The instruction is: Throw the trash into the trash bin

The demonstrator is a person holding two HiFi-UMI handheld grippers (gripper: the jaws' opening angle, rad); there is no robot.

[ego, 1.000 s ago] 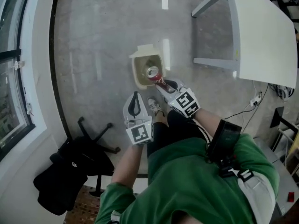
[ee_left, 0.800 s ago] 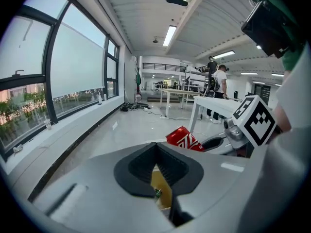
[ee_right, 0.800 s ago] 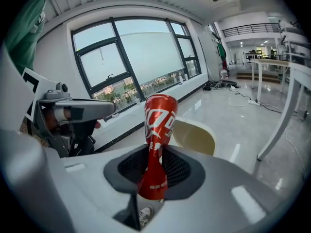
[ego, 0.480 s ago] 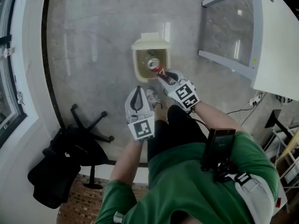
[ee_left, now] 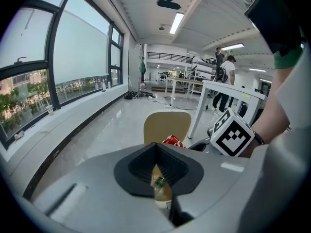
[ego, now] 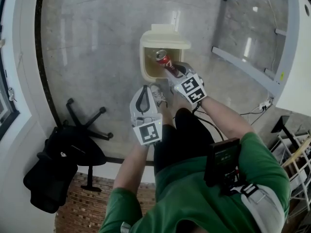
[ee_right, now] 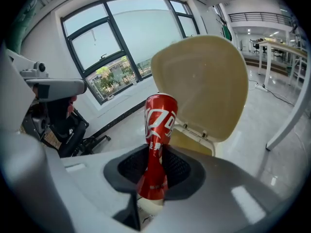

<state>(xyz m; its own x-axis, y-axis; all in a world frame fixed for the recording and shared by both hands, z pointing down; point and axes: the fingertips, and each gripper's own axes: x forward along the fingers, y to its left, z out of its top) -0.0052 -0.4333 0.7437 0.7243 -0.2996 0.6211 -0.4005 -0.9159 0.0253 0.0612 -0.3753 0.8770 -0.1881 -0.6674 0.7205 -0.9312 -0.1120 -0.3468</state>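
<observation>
1. right tool (ego: 171,71) is pinching a red can (ego: 162,58), pads closed on its crushed lower half, the intact printed end poking out ahead of the tips.
2. where's the can? the head view puts it over the open mouth of the cream bin (ego: 146,64), lid (ego: 164,33) flipped up behind. the right gripper view agrees: can (ee_right: 160,125) in front, lid (ee_right: 204,81) just beyond.
3. left tool (ego: 142,98) hangs nearer the body, tips pressed together with nothing between them, well clear of the can.
4. how it'll handle, by my reading: thin metal, very light, already buckled at the waist, so it gives under squeeze rather than cracks. the skin looks smooth and glossy, likely slick, yet that crumpled middle gives the pads something to bite. that's the place to hold it, and that's where it's held.
5. light and empty-looking, it should drop straight once the pads part. the risk i'd flag is a bounce off the rim or lid.
6. underfoot: polished grey floor (ego: 97,47), shiny enough to mirror the ceiling lights. the bin stands straight on it, a shoe (ego: 158,95) right by its near side.
7. the room: a black office chair (ego: 73,149) off to the left, a white desk (ego: 299,57) to the right with cables (ego: 252,113) trailing below, tall windows (ee_right: 116,47) along one wall.
</observation>
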